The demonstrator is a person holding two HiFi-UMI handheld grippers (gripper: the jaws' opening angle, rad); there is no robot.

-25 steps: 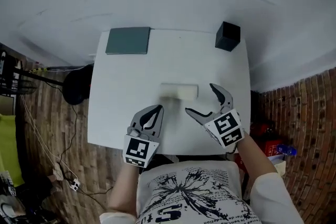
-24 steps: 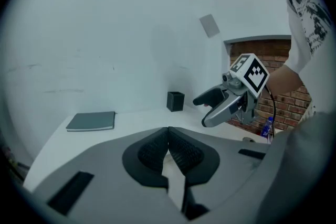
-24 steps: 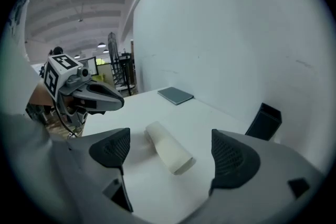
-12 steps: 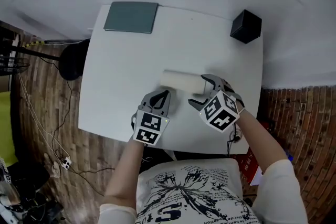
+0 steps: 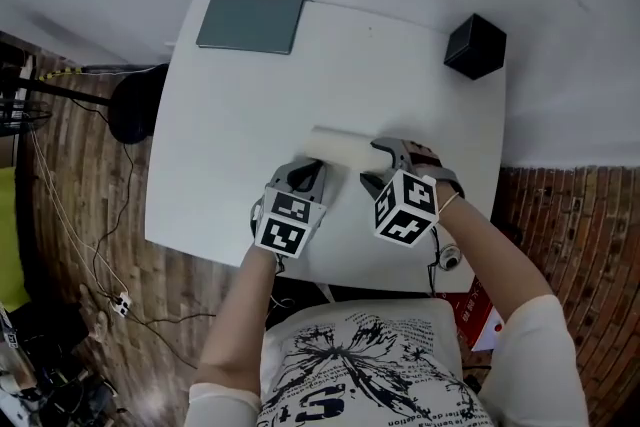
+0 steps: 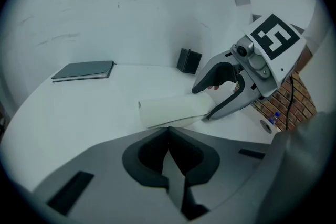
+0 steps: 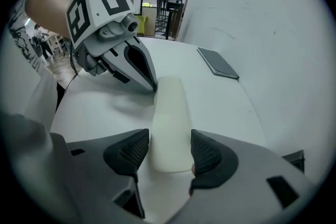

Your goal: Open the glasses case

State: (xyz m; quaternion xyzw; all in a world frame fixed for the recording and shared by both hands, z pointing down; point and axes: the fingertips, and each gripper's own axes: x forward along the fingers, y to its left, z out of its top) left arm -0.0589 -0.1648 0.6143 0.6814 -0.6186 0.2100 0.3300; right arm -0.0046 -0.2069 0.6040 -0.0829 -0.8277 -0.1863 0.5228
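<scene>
- Two claws meet at a white, oblong glasses case (image 5: 345,148), which lies closed near the middle of the white square desk (image 5: 220,135).
- Right claw (image 7: 169,153): jaws apart, straddling the case's right end.
- Left claw (image 6: 168,131): jaws pressed together, empty, tip just beside the case's near edge.
- Flat grey-green notebook (image 5: 251,21) and black box (image 5: 475,46) sit at the far corners.

The case (image 5: 345,149) is cream on a plain white table (image 5: 230,145). Beyond the case lie a dull grey-green notebook (image 5: 251,21) and a black box (image 5: 475,46).
</scene>
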